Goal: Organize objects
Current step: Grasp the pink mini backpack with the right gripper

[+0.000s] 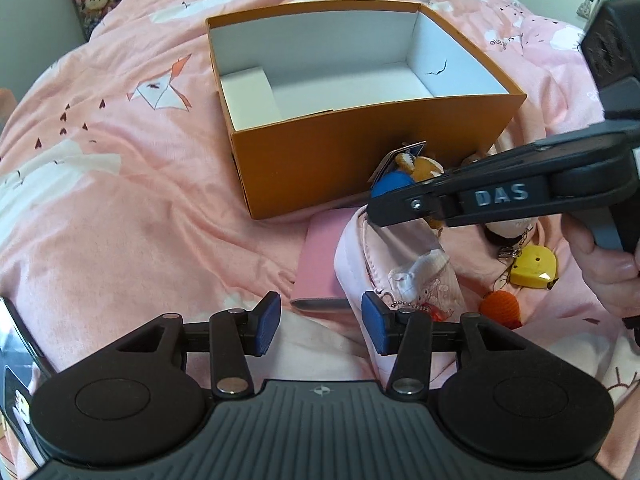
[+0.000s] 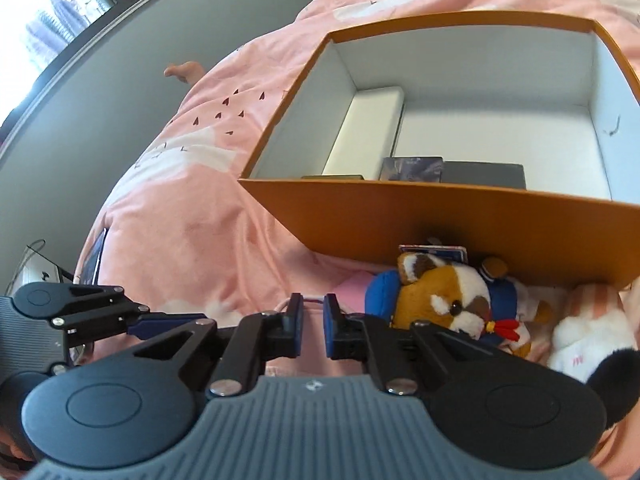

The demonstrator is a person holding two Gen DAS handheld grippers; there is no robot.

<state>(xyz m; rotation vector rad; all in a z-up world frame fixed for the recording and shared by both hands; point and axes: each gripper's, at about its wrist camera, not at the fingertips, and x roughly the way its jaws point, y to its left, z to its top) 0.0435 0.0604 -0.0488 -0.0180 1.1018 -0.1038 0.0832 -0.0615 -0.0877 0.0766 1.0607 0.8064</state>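
An open orange box with a white inside stands on the pink bedspread. In front of it lies a pale pink zip pouch on a pink notebook. My right gripper has its pads nearly together on the pouch's top edge; the left wrist view shows its tip on that edge. My left gripper hovers open just before the pouch and notebook, gripping nothing. A brown and white plush animal in blue leans against the box's front wall.
A yellow tape measure, an orange knitted ball and a white plush lie right of the pouch. Flat dark items lie in the box. A phone rests at the left edge. A wall and window stand beyond the bed.
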